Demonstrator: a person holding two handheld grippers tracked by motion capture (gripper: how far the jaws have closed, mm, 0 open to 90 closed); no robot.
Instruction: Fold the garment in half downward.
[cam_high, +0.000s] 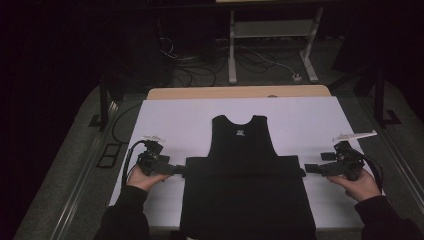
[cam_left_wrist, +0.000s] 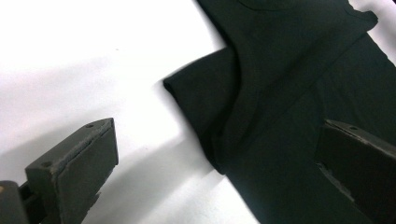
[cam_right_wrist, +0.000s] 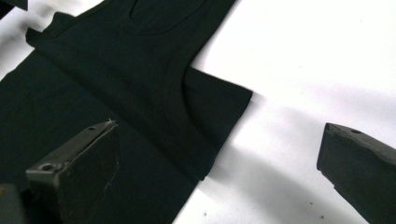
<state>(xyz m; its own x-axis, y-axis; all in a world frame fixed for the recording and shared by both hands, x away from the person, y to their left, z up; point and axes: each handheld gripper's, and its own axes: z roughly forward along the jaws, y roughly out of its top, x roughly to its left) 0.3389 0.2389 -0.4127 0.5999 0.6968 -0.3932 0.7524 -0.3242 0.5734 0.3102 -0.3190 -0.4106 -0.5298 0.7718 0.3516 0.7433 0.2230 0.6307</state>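
From the high view, a black garment lies flat mid-way across the white sheet, folded into a band, likely for another fold; the left gripper and right gripper flank it. In both gripper views the jaws stand spread, empty, beside the garment's edges.

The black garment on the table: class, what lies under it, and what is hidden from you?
Under the black garment a white sheet shows on three sides; the part beneath the cloth is covered. A wooden table edge shows beyond the sheet.
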